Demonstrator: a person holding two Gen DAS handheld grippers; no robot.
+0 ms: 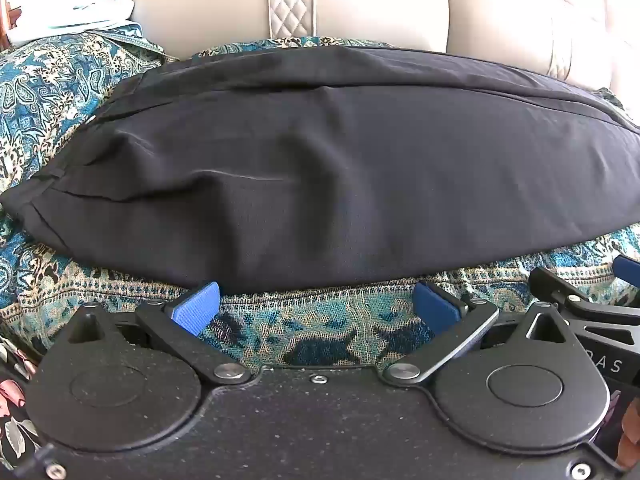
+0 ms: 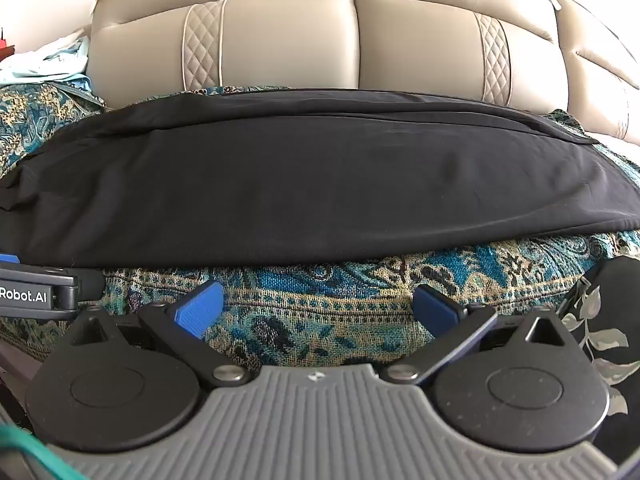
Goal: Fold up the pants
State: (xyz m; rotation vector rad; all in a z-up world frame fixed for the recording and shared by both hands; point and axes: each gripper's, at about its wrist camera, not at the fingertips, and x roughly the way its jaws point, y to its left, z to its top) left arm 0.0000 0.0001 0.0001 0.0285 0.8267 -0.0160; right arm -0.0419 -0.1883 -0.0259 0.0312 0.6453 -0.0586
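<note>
Black pants [image 1: 320, 168] lie folded lengthwise across a sofa seat covered by a teal paisley throw [image 1: 320, 332]. In the right wrist view the same pants [image 2: 312, 184] stretch from edge to edge. My left gripper [image 1: 316, 306] hovers just short of the pants' near edge, open wide, its blue pads [image 1: 196, 306] apart with only the throw between them. My right gripper [image 2: 318, 306] is likewise open over the throw [image 2: 320, 320], a little before the pants' near edge. Each gripper shows at the border of the other's view.
Beige leather sofa backrests [image 2: 280, 48] rise behind the pants. Pale light-blue cloth [image 1: 72, 4] is piled at the far left. Dark floral fabric [image 2: 604, 320] shows at the lower right of the right wrist view and floral fabric [image 1: 12, 400] at the lower left of the left one.
</note>
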